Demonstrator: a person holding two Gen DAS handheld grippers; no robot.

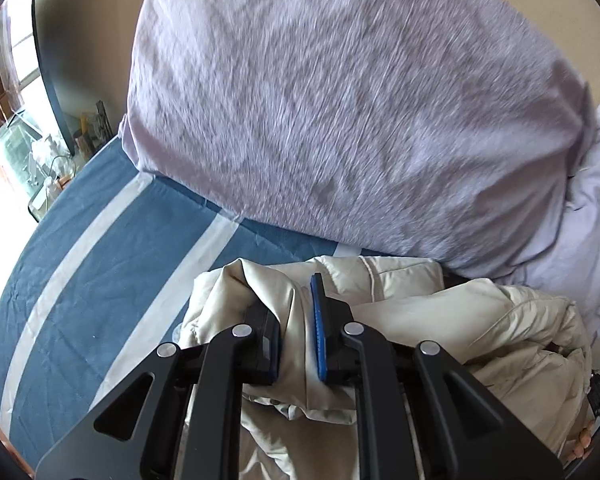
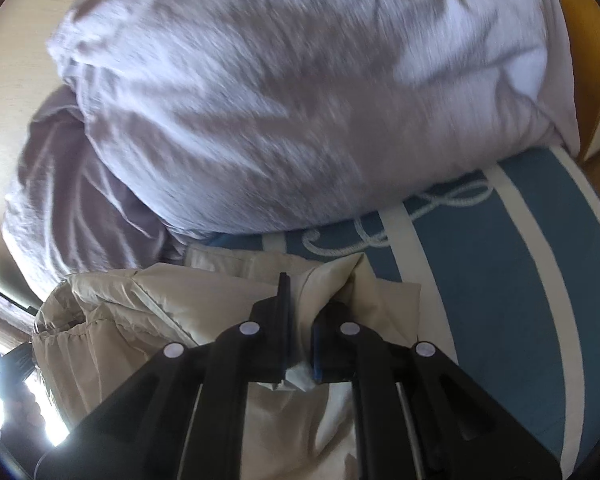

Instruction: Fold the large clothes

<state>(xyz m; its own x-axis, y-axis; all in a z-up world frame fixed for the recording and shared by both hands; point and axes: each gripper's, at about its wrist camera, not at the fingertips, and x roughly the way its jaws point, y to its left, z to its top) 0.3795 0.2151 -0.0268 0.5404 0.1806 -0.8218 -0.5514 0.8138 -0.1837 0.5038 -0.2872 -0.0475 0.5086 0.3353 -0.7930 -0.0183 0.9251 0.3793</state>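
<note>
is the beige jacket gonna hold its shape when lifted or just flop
Probably flop: the jacket bunches and drapes between both clamped grippers, left and right. Its sheen suggests slippery fabric. The puffy quilting hints at light for its bulk.

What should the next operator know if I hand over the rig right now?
Left claw: shut on a bunch of the cream padded jacket.
Right claw: shut on another bunch of the same jacket.
The jacket sits crumpled on the blue striped sheet, right in front of the big lilac duvet.
Done: both grips taken.
Left: spread it flat, then fold; no neat fold shows yet.
</note>
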